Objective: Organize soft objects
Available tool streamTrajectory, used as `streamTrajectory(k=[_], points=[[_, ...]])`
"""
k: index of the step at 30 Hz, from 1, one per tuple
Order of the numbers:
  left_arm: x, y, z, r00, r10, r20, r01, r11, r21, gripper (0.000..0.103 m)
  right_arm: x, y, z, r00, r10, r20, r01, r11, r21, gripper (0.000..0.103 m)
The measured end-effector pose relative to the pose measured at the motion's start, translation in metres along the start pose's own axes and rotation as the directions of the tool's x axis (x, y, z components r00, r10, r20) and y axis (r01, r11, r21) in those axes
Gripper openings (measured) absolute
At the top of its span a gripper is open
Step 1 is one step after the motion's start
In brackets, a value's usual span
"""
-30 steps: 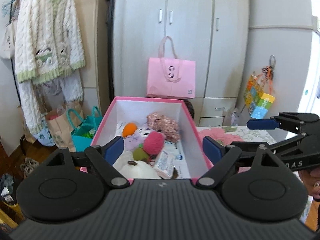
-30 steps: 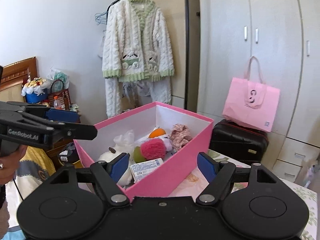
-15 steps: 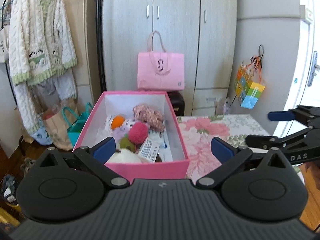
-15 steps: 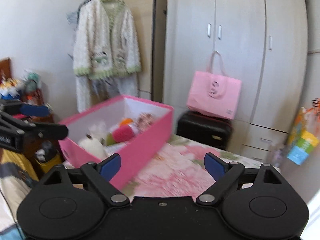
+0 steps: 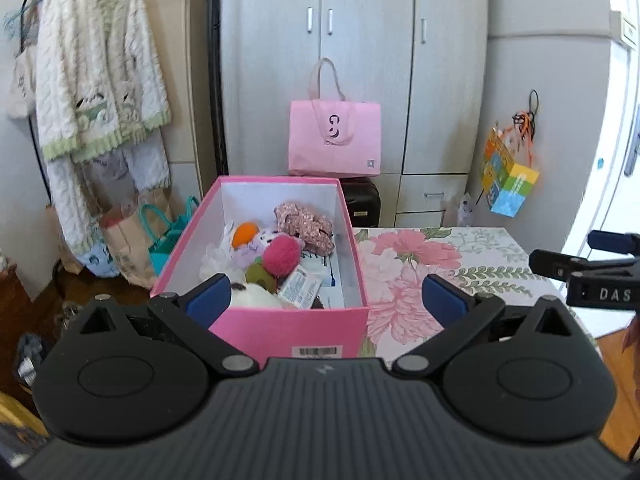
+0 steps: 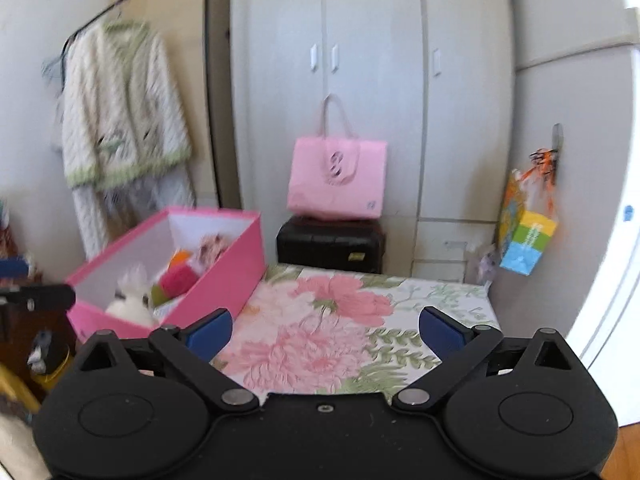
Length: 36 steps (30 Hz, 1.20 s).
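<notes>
Bedroom, floral tabletop [image 5: 440,264]: pink box [image 5: 256,332] at its left end, soft toys [image 5: 280,254] inside. Left gripper [image 5: 326,300] and right gripper [image 6: 324,328] gape empty, jaws just widened. We judge sorting nearly finished; next, check for strays.

Lighting: daylight, bright and even; strongest at 3 o'clock, where the white door [image 5: 624,128] is blown out.
Shadows: soft, faint.
Left wrist view: sharp; pink box [image 5: 280,332] and wardrobe [image 5: 360,60] crisp.
Right wrist view: motion-blurred throughout; cardigan [image 6: 120,108] and pink bag [image 6: 338,178] smeared.
Distortion: fisheye bowing of verticals at 3 and 9 o'clock; dark vignette in the right view's corners.
</notes>
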<state>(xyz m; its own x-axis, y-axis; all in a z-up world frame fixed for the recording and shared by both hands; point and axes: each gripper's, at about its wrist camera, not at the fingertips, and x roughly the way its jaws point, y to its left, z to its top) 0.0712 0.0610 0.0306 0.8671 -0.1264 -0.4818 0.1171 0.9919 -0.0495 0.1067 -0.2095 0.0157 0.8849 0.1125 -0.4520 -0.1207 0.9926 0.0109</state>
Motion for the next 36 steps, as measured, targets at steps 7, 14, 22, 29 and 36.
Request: streamTrajectory(k=[7, 14, 22, 29, 36], points=[[0.004, -0.014, -0.009, 1.000, 0.006, 0.021, -0.007, 1.000, 0.031, 0.103, -0.004, -0.001, -0.011, 1.000, 0.016, 0.005, -0.016, 0.998, 0.062, 0.101], [-0.001, -0.022, -0.023, 0.998, 0.014, 0.062, -0.016, 0.999, 0.037, 0.103, -0.013, 0.000, -0.023, 0.999, -0.006, -0.043, 0.010, 0.995, 0.096, 0.101], [-0.001, -0.024, -0.032, 0.999, -0.005, 0.052, 0.003, 0.999, 0.035, 0.103, -0.022, -0.003, -0.032, 0.995, -0.073, -0.063, 0.079, 0.991, 0.105, 0.101], [-0.006, -0.022, -0.034, 0.996, 0.073, 0.056, -0.076, 0.996, 0.044, 0.103, -0.027, -0.006, -0.036, 0.987, -0.138, -0.081, 0.146, 0.984, 0.103, 0.101], [-0.013, -0.019, -0.037, 0.995, 0.076, 0.057, -0.078, 0.996, 0.047, 0.103, -0.036, -0.003, -0.038, 0.987, -0.149, -0.068, 0.155, 0.983, 0.096, 0.101]])
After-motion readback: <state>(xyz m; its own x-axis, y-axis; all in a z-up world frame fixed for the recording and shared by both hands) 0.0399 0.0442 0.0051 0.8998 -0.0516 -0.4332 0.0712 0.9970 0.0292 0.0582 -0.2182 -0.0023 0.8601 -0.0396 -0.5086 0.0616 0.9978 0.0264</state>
